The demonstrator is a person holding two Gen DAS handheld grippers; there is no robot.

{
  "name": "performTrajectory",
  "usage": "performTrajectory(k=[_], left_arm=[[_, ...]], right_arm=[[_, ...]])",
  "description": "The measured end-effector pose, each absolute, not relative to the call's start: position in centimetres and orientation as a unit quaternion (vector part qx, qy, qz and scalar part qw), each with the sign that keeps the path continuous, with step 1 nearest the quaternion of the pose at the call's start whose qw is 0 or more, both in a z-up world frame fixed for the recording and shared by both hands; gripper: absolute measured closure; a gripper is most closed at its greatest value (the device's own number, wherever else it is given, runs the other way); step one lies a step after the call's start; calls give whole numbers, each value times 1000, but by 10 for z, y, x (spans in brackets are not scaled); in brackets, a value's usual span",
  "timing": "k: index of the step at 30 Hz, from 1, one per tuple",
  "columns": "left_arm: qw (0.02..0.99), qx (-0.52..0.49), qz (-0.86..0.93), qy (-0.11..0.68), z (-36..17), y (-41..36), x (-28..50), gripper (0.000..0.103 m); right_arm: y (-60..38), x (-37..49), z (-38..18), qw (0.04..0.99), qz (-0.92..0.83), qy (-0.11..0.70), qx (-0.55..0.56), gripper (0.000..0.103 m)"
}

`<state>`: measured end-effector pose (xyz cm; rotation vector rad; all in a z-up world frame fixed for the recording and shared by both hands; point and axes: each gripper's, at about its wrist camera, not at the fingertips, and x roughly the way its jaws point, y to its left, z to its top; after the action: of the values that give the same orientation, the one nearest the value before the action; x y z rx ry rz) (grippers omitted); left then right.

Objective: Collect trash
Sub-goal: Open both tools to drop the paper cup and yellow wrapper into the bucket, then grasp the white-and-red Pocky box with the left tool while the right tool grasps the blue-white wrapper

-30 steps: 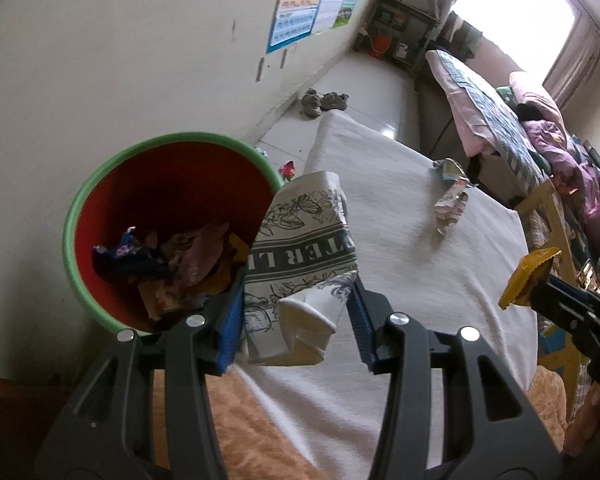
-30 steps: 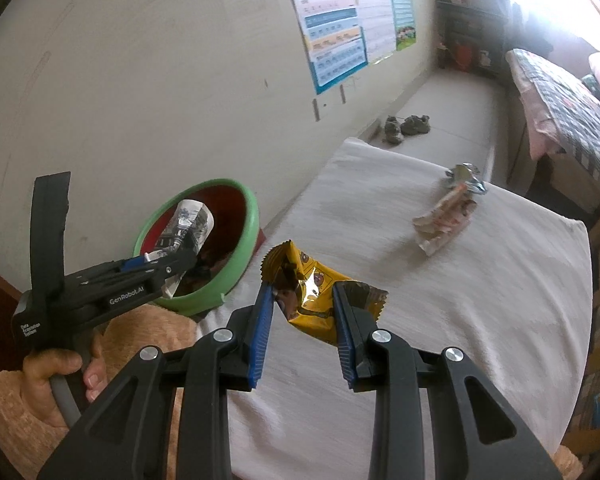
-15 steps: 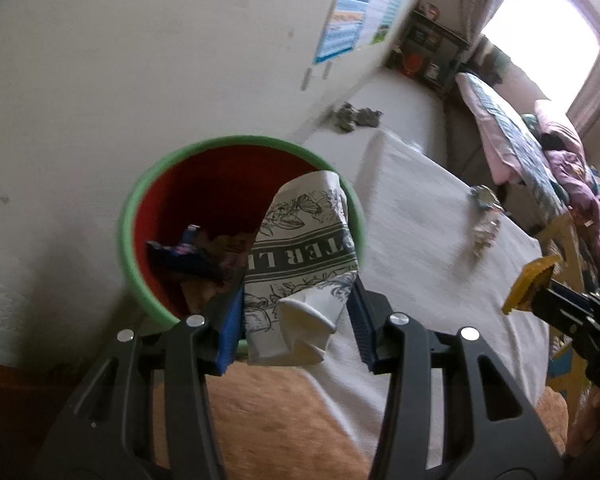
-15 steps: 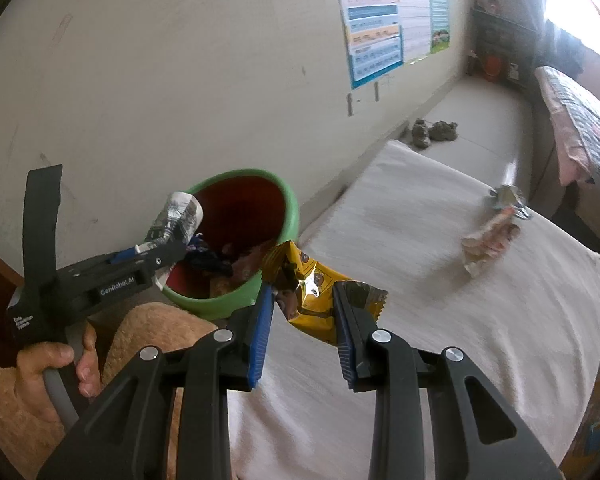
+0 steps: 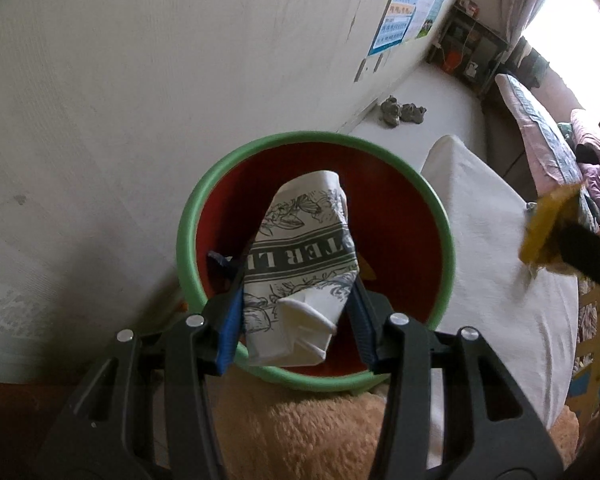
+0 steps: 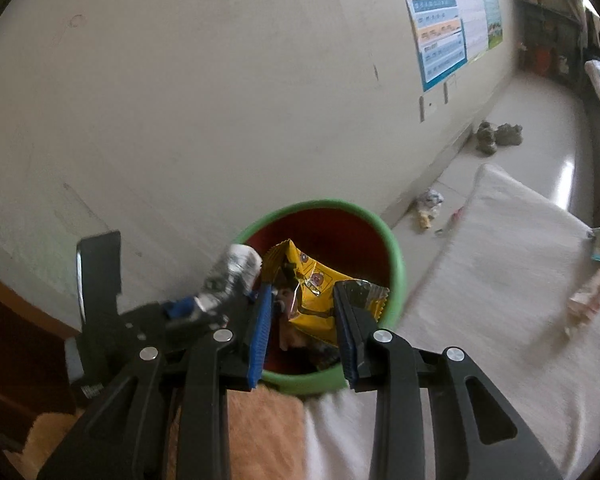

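A red bin with a green rim [image 5: 440,216] [image 6: 396,256] stands by the wall beside the white-covered table. My left gripper [image 5: 296,300] is shut on a crumpled printed paper cup [image 5: 304,260] and holds it over the bin's mouth. My right gripper [image 6: 302,312] is shut on a yellow snack wrapper [image 6: 312,288], also over the bin. The left gripper and its cup [image 6: 236,272] show in the right wrist view just left of the wrapper. The wrapper [image 5: 548,232] shows at the right edge of the left wrist view.
More wrappers [image 6: 592,292] lie on the white table cover [image 6: 500,280] to the right. Litter [image 6: 428,204] and a pair of shoes [image 6: 496,136] lie on the floor along the wall. An orange fuzzy cloth [image 5: 340,432] lies at the near table edge.
Both grippers have swung left from over the table to over the bin, still holding the cup and the wrapper. The bin now sits centred under both.
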<state>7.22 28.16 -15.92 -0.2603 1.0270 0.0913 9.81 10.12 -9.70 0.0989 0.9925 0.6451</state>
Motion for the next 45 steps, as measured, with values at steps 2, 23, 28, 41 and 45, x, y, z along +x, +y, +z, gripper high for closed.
performTrajectory(k=[2,23,28,41,45], left_arm=[[860,-121,40,493,-162,282,76,58],[862,-120,72,487,-162,272,78,24],[866,-116,58,482,-158,247,84,25],[855,-33,-63,513,-168,137,108,24],[852,0,-111,512,-167,95,113,25]], right_arm=[[106,105,-100,824,307,473,58,70],[-67,180,-110,900,67,426,70,30],[-154,244,-147,872,-50,480,86,31],[-203,281,-217,809,-8,568,151,77],[-194,251,-211,797,47,579,163,86]])
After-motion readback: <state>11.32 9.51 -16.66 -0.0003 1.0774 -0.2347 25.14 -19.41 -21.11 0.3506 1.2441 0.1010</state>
